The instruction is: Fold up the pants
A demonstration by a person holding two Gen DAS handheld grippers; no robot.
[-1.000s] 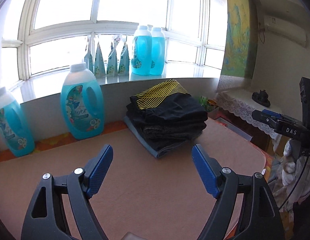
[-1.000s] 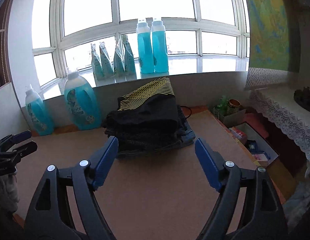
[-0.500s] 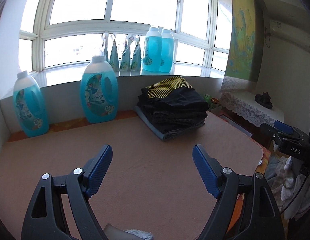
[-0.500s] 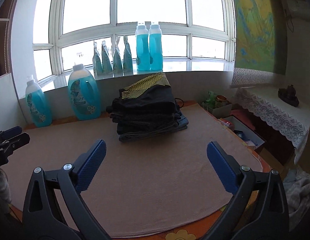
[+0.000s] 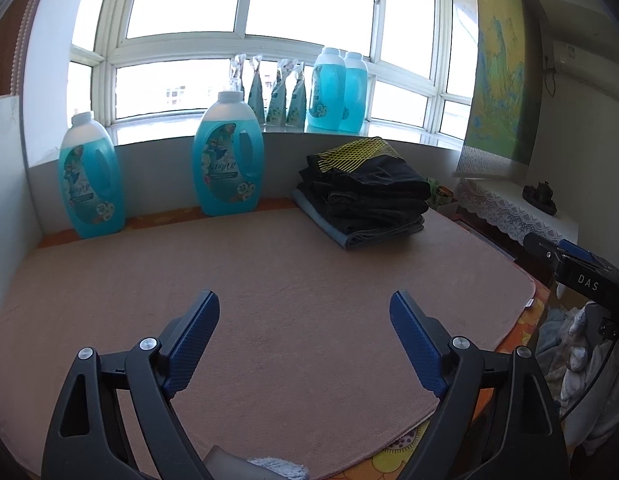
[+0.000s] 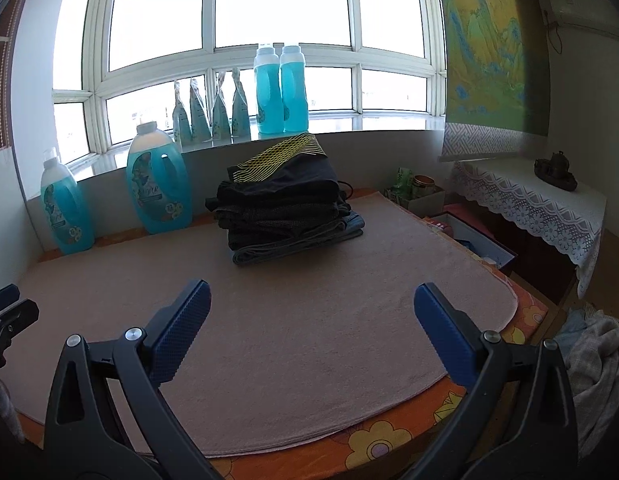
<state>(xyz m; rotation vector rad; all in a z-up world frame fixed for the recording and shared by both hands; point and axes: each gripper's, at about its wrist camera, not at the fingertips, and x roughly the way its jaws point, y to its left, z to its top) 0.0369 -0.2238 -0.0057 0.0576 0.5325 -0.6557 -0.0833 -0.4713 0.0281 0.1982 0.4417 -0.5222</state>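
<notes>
Left claw (image 5: 304, 322): spread wide, holding nothing, over bare pink mat (image 5: 269, 272).
Right claw (image 6: 309, 312): spread wide, also empty; "DAS" is printed on its body where it shows at 3 o'clock in the left view.
Pants (image 6: 287, 208): a neat folded stack at 12 o'clock, far side of the mat, near the windowsill wall; top piece has a yellow patterned band.
Change: both claws have pulled back from the stack over the last second, so it now looks smaller and farther away.
Meaning: this stack seems finished; more clothes (image 6: 597, 344) lie heaped at 4 o'clock, off the mat.
Writing: blue bottles (image 5: 227, 160) carry a script brand too blurred to read.
</notes>
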